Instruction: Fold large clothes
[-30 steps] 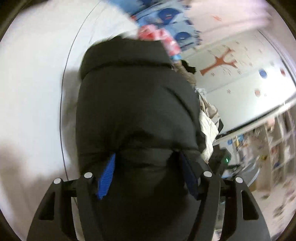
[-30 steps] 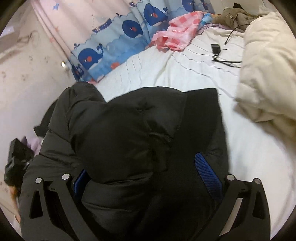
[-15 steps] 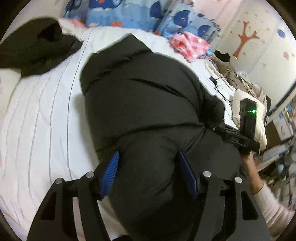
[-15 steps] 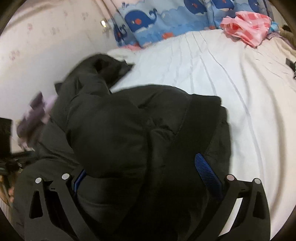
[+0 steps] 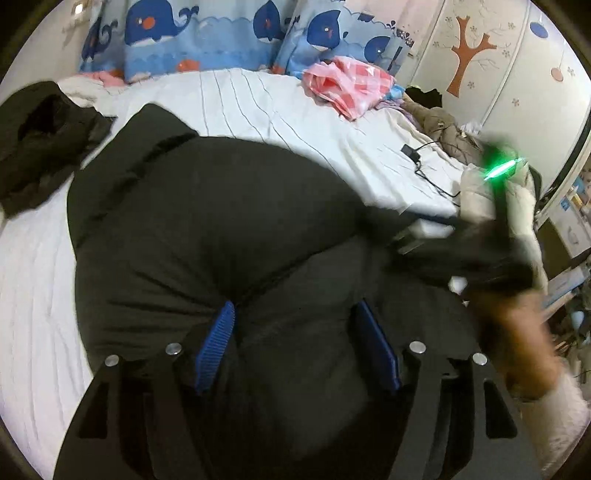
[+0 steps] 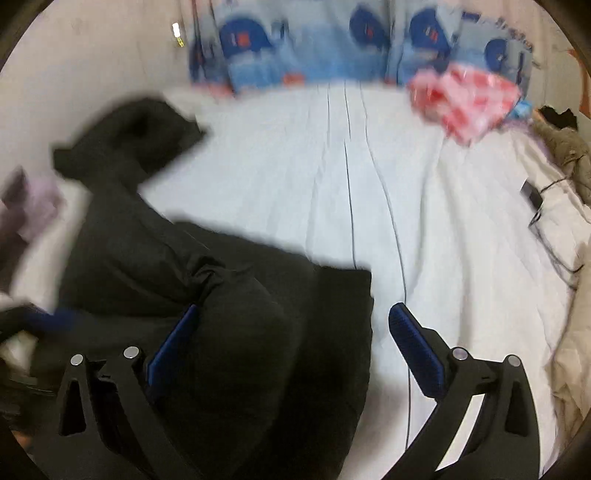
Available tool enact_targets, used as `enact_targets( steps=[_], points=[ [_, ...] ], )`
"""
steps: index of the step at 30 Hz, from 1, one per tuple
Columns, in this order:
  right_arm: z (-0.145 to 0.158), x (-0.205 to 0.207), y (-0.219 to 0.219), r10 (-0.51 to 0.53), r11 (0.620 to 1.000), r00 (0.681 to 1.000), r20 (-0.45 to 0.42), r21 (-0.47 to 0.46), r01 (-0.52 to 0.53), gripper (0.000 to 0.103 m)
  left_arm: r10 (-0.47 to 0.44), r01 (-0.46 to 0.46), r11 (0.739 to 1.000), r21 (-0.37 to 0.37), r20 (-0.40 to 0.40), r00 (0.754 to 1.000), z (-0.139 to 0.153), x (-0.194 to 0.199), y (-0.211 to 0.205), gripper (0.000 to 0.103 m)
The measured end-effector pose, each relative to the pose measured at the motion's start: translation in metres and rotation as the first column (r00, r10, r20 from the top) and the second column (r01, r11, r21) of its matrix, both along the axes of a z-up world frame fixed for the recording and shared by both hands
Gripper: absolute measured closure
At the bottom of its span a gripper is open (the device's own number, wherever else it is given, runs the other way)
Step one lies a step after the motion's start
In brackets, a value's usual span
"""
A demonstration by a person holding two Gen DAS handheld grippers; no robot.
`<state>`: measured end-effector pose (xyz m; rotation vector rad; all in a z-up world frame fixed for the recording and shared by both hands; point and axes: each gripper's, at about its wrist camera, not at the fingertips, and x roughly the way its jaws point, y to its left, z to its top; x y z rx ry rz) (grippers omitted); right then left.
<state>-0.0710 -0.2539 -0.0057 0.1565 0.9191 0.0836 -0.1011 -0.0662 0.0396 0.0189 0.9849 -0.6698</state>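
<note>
Black padded jacket (image 5: 207, 236) lies bunched on the white bed sheet (image 5: 258, 110), nearer the foot than the whale pillows (image 5: 192, 33).

Left gripper (image 5: 295, 332): jaws part-open, a thick fold of jacket pinched between both blue pads; they widened slightly in the last half second, fabric still between them.

Right gripper (image 6: 291, 347): jaws wide. Left pad touches the jacket's edge, right pad stands clear over bare sheet. 1 second ago both pads straddled the jacket; now it sits mostly off to the left.

Pink checked cloth (image 6: 469, 99) by the pillows.
</note>
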Motion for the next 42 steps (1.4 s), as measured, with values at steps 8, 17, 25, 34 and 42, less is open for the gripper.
enact_targets(
  steps=[8, 17, 25, 34, 42],
  points=[
    [0.029, -0.041, -0.019, -0.012, 0.998, 0.999, 0.034, 0.061, 0.01, 0.006, -0.006, 0.006, 1.0, -0.008, -0.044, 0.999, -0.003, -0.014, -0.004, 0.037],
    [-0.019, -0.119, 0.026, 0.123, 0.985, 0.989, -0.086, 0.132, -0.111, 0.006, -0.007, 0.008, 0.999, 0.045, -0.024, 1.0, -0.014, -0.056, 0.028, 0.036],
    [0.077, -0.124, 0.008, 0.02, 0.999, 0.99, 0.138, 0.041, -0.025, 0.006, 0.047, -0.06, 0.992, 0.115, 0.11, 0.993, 0.023, -0.079, 0.055, 0.036],
    [0.064, 0.005, 0.029, -0.002, 1.0, 0.995, 0.101, 0.027, -0.001, 0.006, 0.175, -0.178, 0.983, 0.044, 0.066, 0.982, 0.022, -0.02, 0.075, 0.036],
    [0.02, -0.023, -0.003, -0.041, 0.996, 0.999, -0.018, 0.075, 0.042, 0.007, 0.127, -0.132, 0.985, 0.111, 0.053, 0.991, -0.007, -0.027, 0.056, 0.027]
  ],
)
